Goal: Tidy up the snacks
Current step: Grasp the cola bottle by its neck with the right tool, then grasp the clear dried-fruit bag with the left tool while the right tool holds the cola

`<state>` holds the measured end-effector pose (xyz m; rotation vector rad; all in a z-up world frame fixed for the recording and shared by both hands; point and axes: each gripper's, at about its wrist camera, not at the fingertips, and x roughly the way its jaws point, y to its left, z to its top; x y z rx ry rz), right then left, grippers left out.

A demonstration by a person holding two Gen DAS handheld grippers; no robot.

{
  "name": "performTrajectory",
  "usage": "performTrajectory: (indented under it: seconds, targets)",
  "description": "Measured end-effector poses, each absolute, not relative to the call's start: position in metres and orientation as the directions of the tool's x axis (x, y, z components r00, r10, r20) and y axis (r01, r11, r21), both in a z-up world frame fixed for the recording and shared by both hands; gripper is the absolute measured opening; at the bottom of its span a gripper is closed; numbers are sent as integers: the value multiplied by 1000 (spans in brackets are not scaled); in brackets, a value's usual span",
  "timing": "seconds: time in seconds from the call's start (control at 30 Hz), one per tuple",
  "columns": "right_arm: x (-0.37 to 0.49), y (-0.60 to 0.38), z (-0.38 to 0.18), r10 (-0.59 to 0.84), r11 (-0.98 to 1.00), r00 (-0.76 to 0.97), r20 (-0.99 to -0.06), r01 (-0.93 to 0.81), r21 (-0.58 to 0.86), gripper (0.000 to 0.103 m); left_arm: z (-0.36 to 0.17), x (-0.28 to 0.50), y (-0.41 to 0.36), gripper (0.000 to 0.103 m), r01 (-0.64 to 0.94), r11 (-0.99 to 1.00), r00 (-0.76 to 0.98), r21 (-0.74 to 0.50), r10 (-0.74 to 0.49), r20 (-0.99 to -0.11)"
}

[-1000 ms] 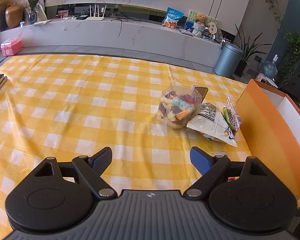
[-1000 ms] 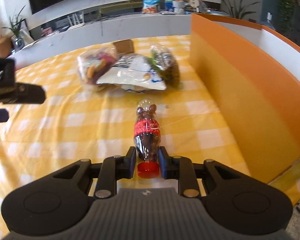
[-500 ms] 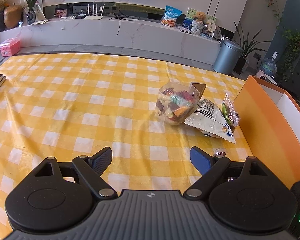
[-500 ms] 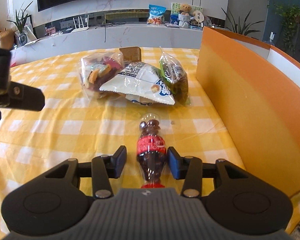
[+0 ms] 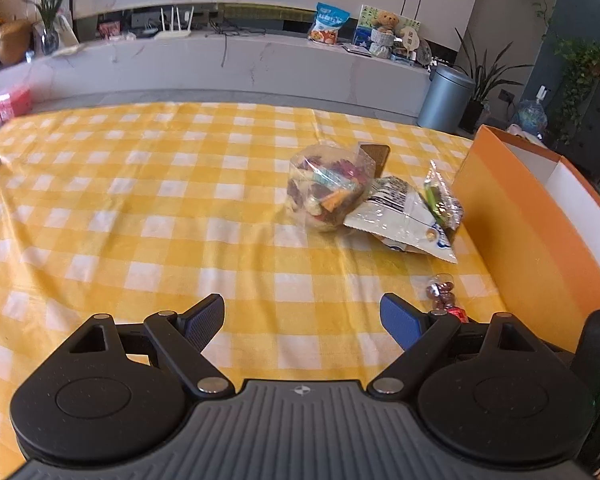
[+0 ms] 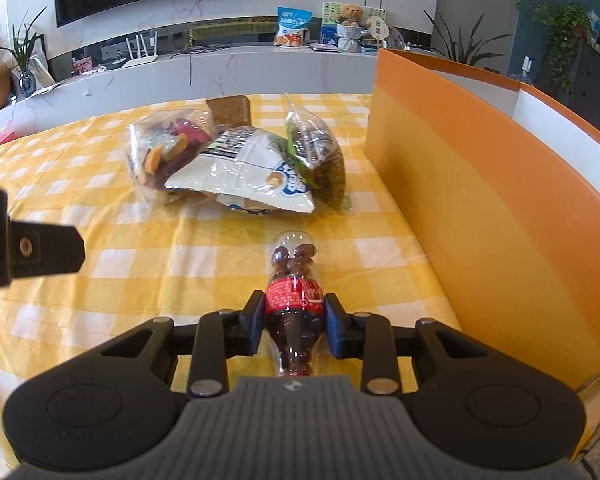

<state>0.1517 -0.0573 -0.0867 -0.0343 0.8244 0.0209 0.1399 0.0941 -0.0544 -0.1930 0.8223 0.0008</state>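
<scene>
A small cola-shaped bottle of chocolate balls (image 6: 294,300) lies on the yellow checked cloth, base pointing away. My right gripper (image 6: 295,322) is shut on the bottle at its red label. The bottle also shows in the left wrist view (image 5: 440,294), partly hidden by my finger. My left gripper (image 5: 302,320) is open and empty above the cloth. Ahead lie a clear bag of mixed candy (image 6: 168,156), a white snack bag (image 6: 244,176), a green-topped clear bag (image 6: 318,156) and a brown packet (image 6: 228,110).
A tall orange box with a white inside (image 6: 480,184) stands along the right side of the table, also in the left wrist view (image 5: 532,216). The left gripper's body (image 6: 28,248) shows at the left edge. A marble shelf runs behind the table.
My right gripper let go of the bottle's neck, opened, slid forward along the bottle and closed on its labelled middle. The left gripper stayed open and lifted slightly.
</scene>
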Motion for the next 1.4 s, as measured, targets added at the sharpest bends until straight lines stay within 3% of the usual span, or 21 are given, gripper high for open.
performTrajectory:
  seconds: [0.13, 0.33, 0.7, 0.93, 1.17, 1.4]
  targets:
    - [154, -59, -87, 4, 999, 675, -738, -29, -21, 30, -54, 138, 94, 102, -57, 975, 700, -217, -116, -705]
    - [154, -60, -88, 8, 999, 680, -733, -29, -16, 30, -48, 133, 86, 102, -29, 990, 749, -139, -71, -658]
    - [157, -64, -88, 19, 1000, 678, -734, -16, 11, 30, -40, 171, 76, 102, -46, 998, 743, -47, 2, -669]
    - [160, -64, -88, 22, 1000, 679, -734, -2, 28, 30, -27, 221, 68, 102, -49, 998, 714, 36, 60, -697]
    - [163, -63, -89, 19, 1000, 679, -734, 2, 27, 30, -26, 261, 62, 102, 19, 1000, 667, 12, -4, -745]
    - [163, -61, -90, 14, 1000, 679, -734, -9, 10, 30, -43, 293, 54, 102, 60, 995, 599, 79, 27, -800]
